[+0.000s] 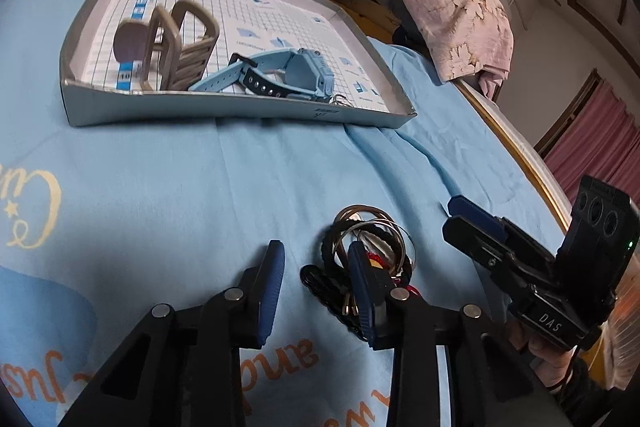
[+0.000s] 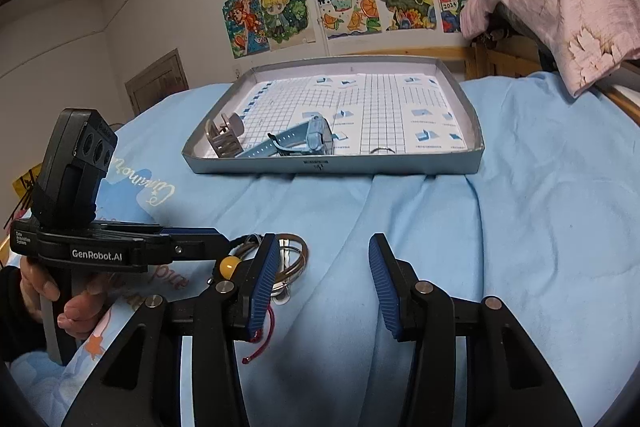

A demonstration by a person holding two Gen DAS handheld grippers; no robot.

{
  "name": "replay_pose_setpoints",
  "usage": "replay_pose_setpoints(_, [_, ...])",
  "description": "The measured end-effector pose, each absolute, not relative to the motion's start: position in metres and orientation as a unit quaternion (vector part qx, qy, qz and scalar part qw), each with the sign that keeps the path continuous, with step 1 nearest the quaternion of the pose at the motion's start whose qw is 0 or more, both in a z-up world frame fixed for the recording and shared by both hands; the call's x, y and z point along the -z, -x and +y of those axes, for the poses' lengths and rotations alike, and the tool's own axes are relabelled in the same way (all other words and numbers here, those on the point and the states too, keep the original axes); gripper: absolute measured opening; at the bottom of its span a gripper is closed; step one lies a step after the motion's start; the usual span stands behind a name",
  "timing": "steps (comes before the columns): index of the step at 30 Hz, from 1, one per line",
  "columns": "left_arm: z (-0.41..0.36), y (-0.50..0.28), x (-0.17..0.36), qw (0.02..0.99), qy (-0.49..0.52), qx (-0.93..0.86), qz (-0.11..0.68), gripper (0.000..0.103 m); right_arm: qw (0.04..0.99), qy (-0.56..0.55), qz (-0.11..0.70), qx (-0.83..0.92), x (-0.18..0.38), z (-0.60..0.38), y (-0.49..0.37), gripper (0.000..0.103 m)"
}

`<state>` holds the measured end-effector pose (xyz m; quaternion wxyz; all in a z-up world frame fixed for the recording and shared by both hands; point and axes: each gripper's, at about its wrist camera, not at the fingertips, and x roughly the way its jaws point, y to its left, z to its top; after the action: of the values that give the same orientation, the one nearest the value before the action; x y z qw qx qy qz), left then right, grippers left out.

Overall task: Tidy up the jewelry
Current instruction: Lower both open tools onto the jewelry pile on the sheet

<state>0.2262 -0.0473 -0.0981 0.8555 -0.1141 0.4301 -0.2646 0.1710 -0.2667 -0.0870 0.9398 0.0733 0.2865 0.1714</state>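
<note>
Step in hand: picking up the loose pile of bracelets (image 1: 366, 247), a tangle of metal rings, black braided cord and red string with a yellow bead, lying on the blue bed sheet (image 1: 200, 187) near the camera, well apart from the grey tray (image 1: 240, 113). The tray already holds a blue watch (image 1: 296, 75) and a beige strap piece (image 1: 180, 43). Left gripper (image 1: 320, 291) is partly open, nothing pinched; its right finger sits on the pile, the left on bare sheet. Right gripper (image 2: 320, 283) is partly open and empty, the pile just outside its left finger. Next move, as I judge it: shift the left gripper over the pile, close on the rings, carry to the tray.
</note>
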Motion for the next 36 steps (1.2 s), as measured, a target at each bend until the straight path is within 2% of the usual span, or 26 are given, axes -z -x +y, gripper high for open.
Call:
replay_pose_setpoints(3, [-0.048, -0.228, 0.102, 0.851, 0.118, 0.267, 0.436, 0.023, 0.939, -0.076, 0.290, -0.171, 0.090, -0.268, -0.172, 0.041])
replay_pose_setpoints(7, [-0.048, -0.228, 0.104, 0.849, 0.120, 0.271, 0.437, 0.008, 0.937, -0.074, 0.293, -0.176, 0.092, -0.266, -0.172, 0.041])
replay_pose_setpoints(17, [-0.041, -0.213, 0.100, 0.865, 0.129, 0.272, 0.403, 0.001, 0.930, -0.071, 0.303, -0.196, 0.096, -0.262, -0.168, 0.041])
replay_pose_setpoints(30, [-0.037, -0.220, 0.105, 0.851, 0.142, 0.276, 0.424, 0.001, 0.923, -0.069, 0.316, -0.207, 0.102, -0.260, -0.166, 0.041])
replay_pose_setpoints(34, [-0.038, -0.224, 0.106, 0.843, 0.141, 0.281, 0.436, 0.006, 0.921, -0.075, 0.321, -0.207, 0.103, -0.262, -0.164, 0.041])
replay_pose_setpoints(36, [-0.040, -0.225, 0.106, 0.840, 0.141, 0.286, 0.438, 0.012, 0.919, -0.074, 0.323, -0.212, 0.104, -0.261, -0.162, 0.041])
